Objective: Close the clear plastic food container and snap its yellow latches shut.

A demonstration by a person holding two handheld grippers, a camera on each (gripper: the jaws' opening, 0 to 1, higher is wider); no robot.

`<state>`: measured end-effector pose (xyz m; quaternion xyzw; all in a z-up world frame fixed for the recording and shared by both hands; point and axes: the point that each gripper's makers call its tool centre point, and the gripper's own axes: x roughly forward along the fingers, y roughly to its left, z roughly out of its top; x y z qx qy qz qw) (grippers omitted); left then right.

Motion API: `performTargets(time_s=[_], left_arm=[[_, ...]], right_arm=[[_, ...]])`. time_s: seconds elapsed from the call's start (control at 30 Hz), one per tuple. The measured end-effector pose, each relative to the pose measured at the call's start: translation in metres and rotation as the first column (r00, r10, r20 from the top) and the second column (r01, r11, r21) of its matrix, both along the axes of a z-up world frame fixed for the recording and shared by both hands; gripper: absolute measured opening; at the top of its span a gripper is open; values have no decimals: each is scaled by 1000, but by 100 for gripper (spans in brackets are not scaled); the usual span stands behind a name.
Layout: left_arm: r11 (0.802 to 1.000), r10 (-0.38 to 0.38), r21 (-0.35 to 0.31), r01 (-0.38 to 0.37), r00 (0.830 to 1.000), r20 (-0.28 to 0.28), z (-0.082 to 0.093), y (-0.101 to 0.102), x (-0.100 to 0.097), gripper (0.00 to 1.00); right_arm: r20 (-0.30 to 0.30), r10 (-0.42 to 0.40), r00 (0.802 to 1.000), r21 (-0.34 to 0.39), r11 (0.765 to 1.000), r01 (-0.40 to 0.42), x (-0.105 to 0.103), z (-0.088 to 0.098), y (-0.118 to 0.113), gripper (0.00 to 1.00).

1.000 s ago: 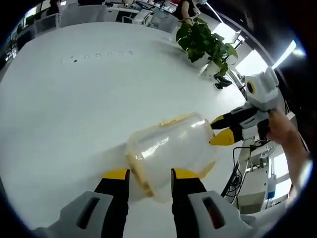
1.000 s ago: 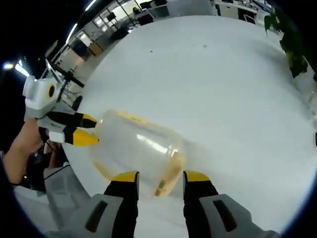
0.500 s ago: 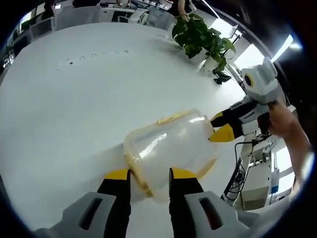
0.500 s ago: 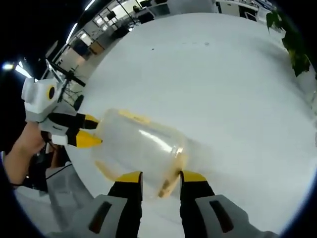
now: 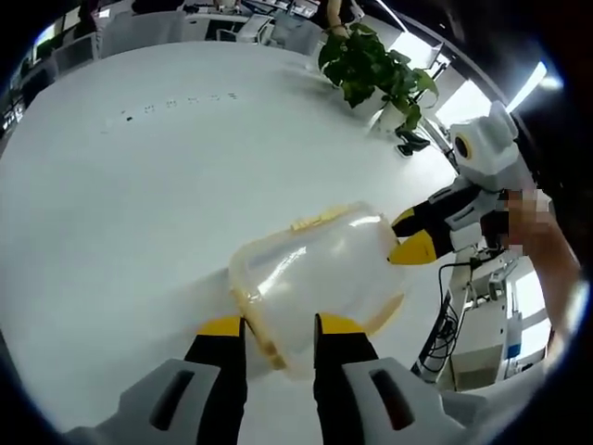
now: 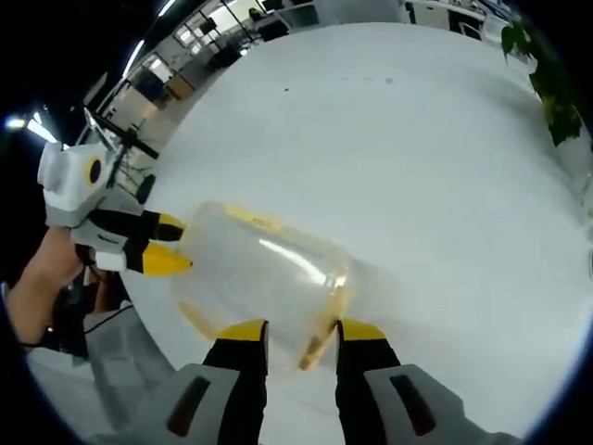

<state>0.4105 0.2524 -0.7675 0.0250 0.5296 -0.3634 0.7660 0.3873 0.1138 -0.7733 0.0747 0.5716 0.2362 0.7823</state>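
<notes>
The clear plastic food container (image 5: 315, 278) looked glossy, catching streaks of ceiling light, and its yellow plastic latches (image 5: 320, 221) looked duller. The round white table (image 5: 139, 185) was smooth and faintly sheened. Both grippers had matt grey plastic bodies with bright yellow plastic jaw tips.

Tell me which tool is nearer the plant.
Right. The right tool grips the container at the end facing the plant. The left tool grips the opposite end, so the container lies between it and the plant.
</notes>
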Motion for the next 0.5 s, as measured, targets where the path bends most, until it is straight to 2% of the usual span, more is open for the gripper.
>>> performTargets(time_s=[0.5], left_arm=[[1000, 15, -24, -16, 1000, -14, -2, -1, 1, 29]], right_arm=[[20, -8, 1000, 17, 1000, 8, -1, 0, -1, 30]])
